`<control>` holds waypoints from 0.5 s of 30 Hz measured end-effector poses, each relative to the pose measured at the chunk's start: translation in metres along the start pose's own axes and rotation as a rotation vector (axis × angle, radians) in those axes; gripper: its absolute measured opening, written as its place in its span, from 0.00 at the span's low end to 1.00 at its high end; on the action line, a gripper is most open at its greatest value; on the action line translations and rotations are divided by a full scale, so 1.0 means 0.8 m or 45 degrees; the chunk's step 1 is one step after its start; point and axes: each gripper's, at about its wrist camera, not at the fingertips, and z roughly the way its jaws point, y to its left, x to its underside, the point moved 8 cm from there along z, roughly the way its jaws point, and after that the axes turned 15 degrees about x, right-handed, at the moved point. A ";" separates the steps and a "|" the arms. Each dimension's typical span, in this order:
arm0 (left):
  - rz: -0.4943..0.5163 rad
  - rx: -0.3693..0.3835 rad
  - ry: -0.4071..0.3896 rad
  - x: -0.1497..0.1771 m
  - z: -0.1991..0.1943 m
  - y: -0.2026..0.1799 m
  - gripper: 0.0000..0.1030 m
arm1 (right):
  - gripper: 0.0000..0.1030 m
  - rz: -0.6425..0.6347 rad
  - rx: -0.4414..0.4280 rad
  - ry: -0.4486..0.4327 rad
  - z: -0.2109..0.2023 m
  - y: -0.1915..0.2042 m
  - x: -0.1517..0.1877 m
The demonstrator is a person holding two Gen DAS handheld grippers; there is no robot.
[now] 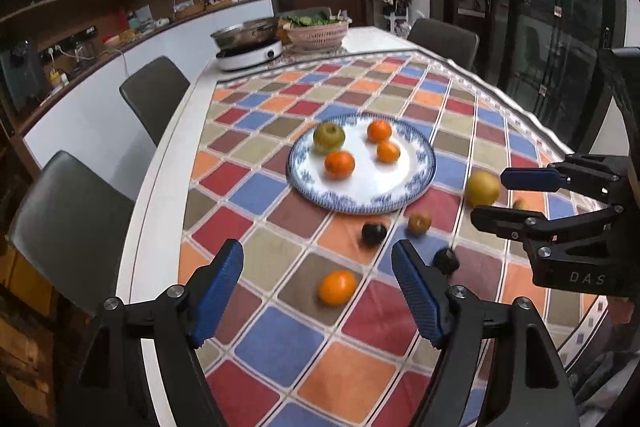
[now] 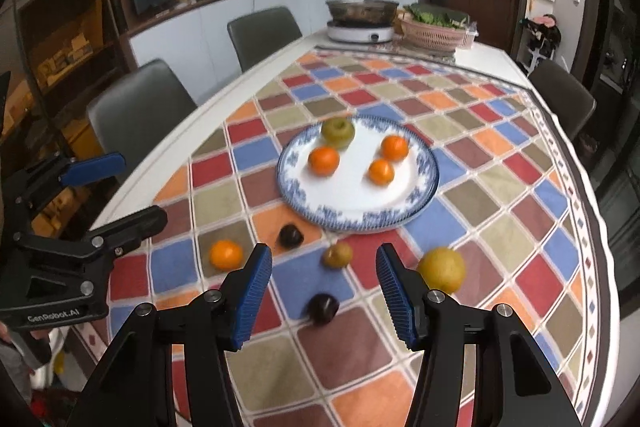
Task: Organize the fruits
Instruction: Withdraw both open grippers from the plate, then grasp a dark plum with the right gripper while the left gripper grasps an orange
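Both tools hung above the near end of the table, each spread wide and holding nothing. The left gripper (image 1: pixel 318 281) framed a loose orange (image 1: pixel 337 287) lying on the checked cloth (image 1: pixel 280 343); the right gripper (image 2: pixel 324 285) sat over a dark plum (image 2: pixel 323 308), with a small brownish fruit (image 2: pixel 338 255) just beyond it.

The blue-rimmed plate (image 2: pixel 400 219) already carried a green apple (image 2: pixel 338 133) and three oranges (image 2: pixel 323 160). Still off it, on the cloth: the loose orange, two dark plums (image 1: pixel 374 234), the small brownish fruit, and a large yellow pear-like fruit (image 2: pixel 442 269) near the right tool's outer finger.

My judgement: the orange looked the easy pick. Lowering until the ribbed blue pads (image 1: pixel 218 291) straddled its widest part, then closing gently, should serve; round, smooth-skinned fruit will likely roll if nudged by one pad first. The plum is smaller and glossy, so it wants centring. The plate looked glazed and shallow, with free space at its near side; fruit set down rather than dropped should stay put.
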 end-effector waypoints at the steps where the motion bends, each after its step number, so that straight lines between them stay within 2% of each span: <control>1: 0.002 0.002 0.015 0.005 0.003 0.001 0.74 | 0.53 -0.005 0.002 0.014 0.003 0.002 0.005; 8: -0.006 0.035 0.113 0.037 0.026 0.007 0.74 | 0.53 -0.057 0.006 0.121 0.026 0.018 0.034; 15: -0.014 0.081 0.168 0.052 0.055 0.013 0.74 | 0.53 -0.075 -0.016 0.248 0.060 0.028 0.059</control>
